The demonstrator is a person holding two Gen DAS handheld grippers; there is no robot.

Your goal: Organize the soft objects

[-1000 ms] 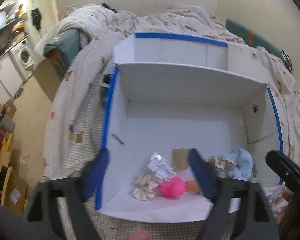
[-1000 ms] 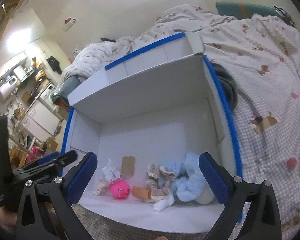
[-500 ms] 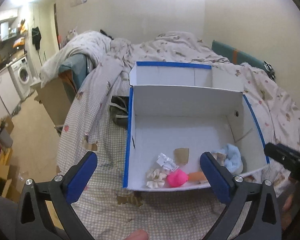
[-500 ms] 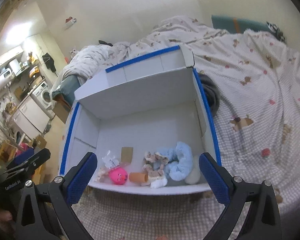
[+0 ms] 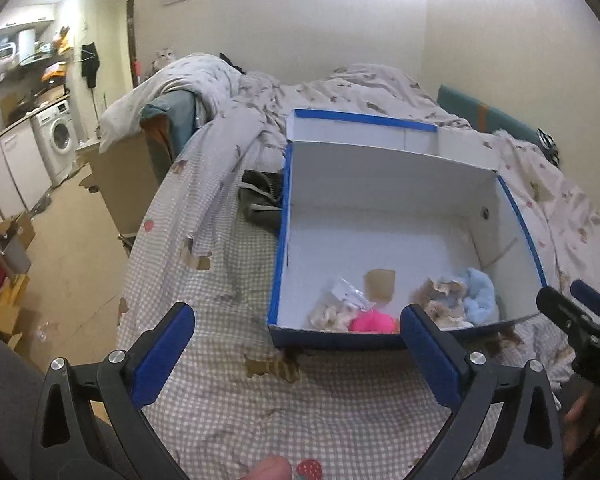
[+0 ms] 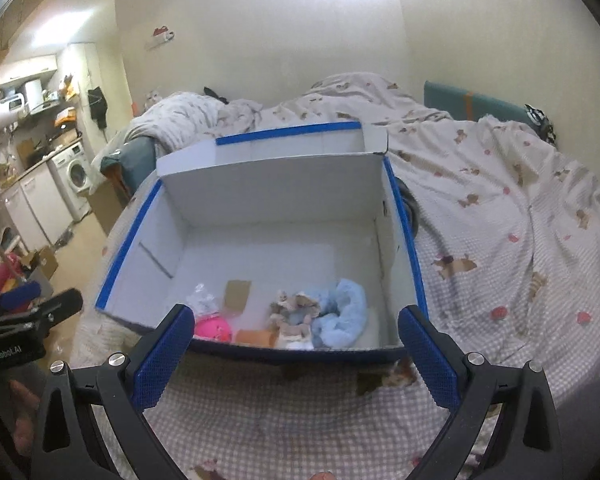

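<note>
**A:** What's in the box [image 6: 260, 248] on your bed [image 6: 500, 216]?

**B:** A white cardboard box with blue-taped rims, lid flap standing up at the back. Everything sits along the near wall. From your right-hand camera: a pink ball [image 6: 214, 328] at the left, a clear packet [image 6: 204, 302] just behind it, then an orange tube [image 6: 256, 337] lying on its side, a beige patterned scrunchie [image 6: 292, 308], and a fluffy light-blue scrunchie [image 6: 342, 314] furthest right, touching the beige one. A brown cardboard patch [image 6: 237, 296] lies flat on the floor of the box behind the ball. The far half of the box is bare.

**A:** And my tools?

**B:** Your left gripper [image 5: 296, 344] has just been opening; its jaws stand wide apart with nothing between them, over the checked sheet short of the box's left front corner. Your right gripper [image 6: 294, 350] is spread wide too, holding nothing, in front of the near wall.

**A:** Anything else close to the box?

**B:** A dark garment [image 5: 260, 200] lies against its left side.
</note>
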